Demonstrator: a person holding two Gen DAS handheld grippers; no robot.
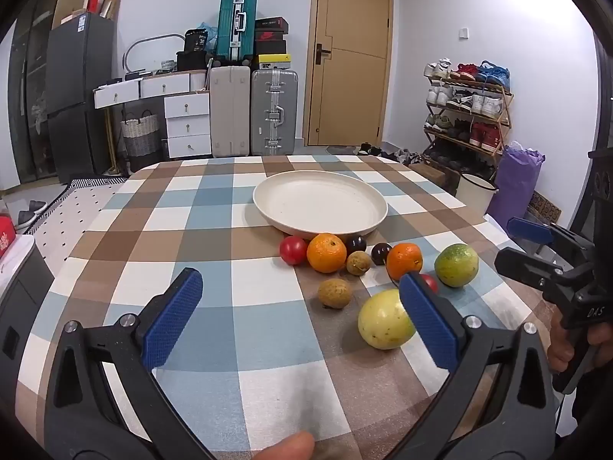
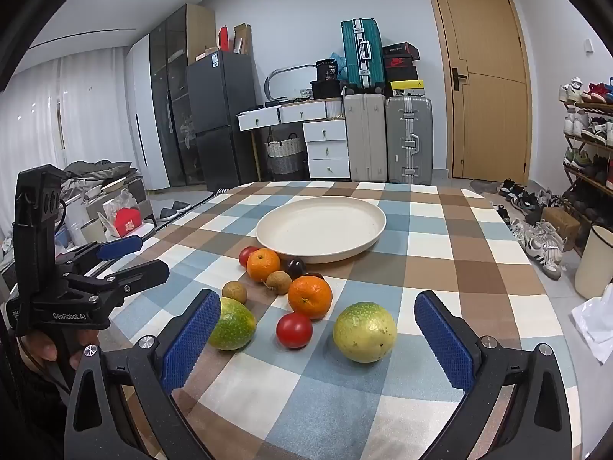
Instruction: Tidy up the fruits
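An empty cream plate (image 1: 320, 203) (image 2: 321, 228) sits mid-table on the checked cloth. In front of it lie two oranges (image 1: 326, 252) (image 2: 310, 296), two red tomatoes (image 1: 293, 250) (image 2: 294, 330), dark plums (image 1: 356, 244), small brown fruits (image 1: 335, 293) and two big green-yellow fruits (image 1: 385, 320) (image 2: 364, 331). My left gripper (image 1: 299, 280) (image 2: 153, 255) hovers open near the front left of the fruit. My right gripper (image 2: 316, 299) (image 1: 504, 241) is open too, with nothing touching its pads; its left finger hides part of a green fruit (image 2: 233, 324).
The table's far half behind the plate is bare cloth (image 1: 214, 191). Beyond it stand suitcases (image 1: 274, 111), white drawers (image 1: 187, 122), a dark fridge (image 1: 76, 92) and a wooden door (image 1: 352, 57). A shoe rack (image 1: 467, 111) and a white bucket (image 2: 595, 264) stand on the right.
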